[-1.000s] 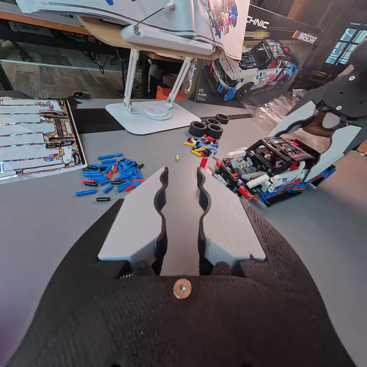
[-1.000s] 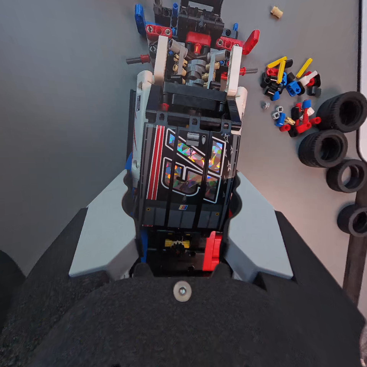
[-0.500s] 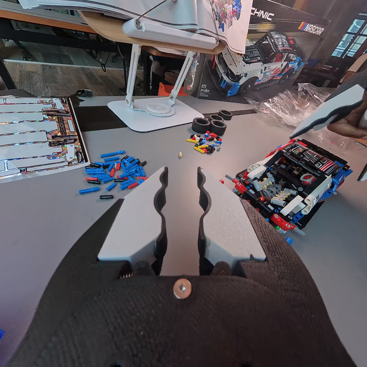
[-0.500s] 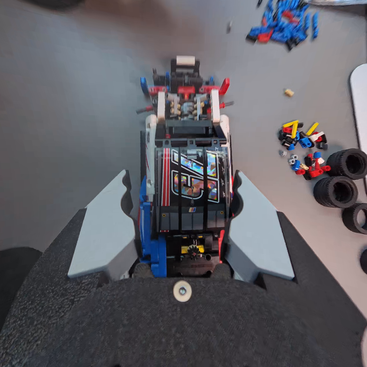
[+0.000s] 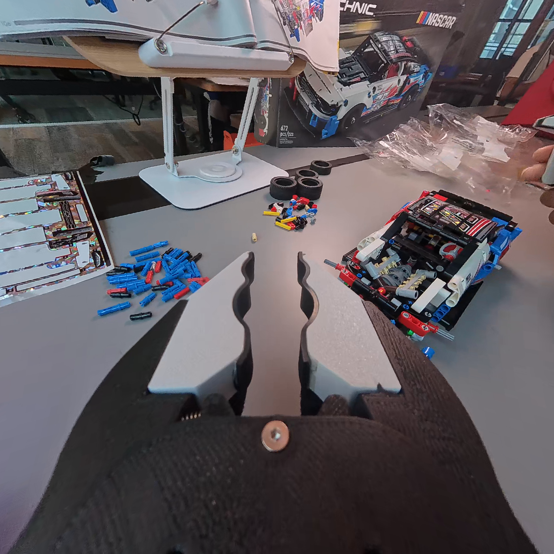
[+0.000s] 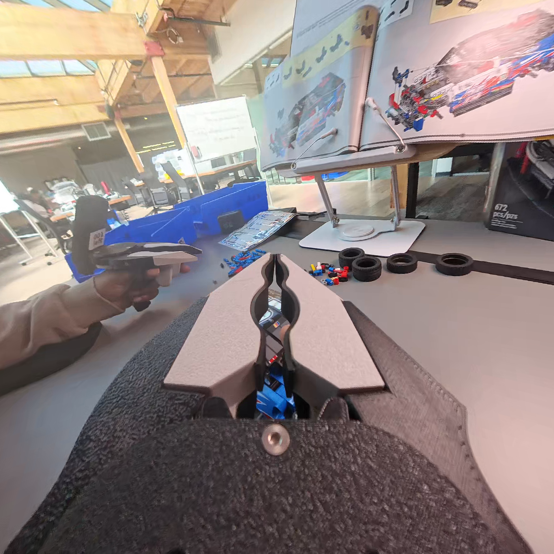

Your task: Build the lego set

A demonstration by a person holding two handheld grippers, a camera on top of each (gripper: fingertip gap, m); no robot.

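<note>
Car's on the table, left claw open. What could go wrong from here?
1. The right claw is shut, with the car showing through its gap just below. Lowering it unopened would likely knock the roof panels.
2. A loose blue piece lies by the car's near corner. Shifting the car could flick it away.
3. The open left claw hovers near the pin pile. A low sweep might scatter it.

An open-plan workshop: timber beams, whiteboard, cluttered desks behind.
</note>
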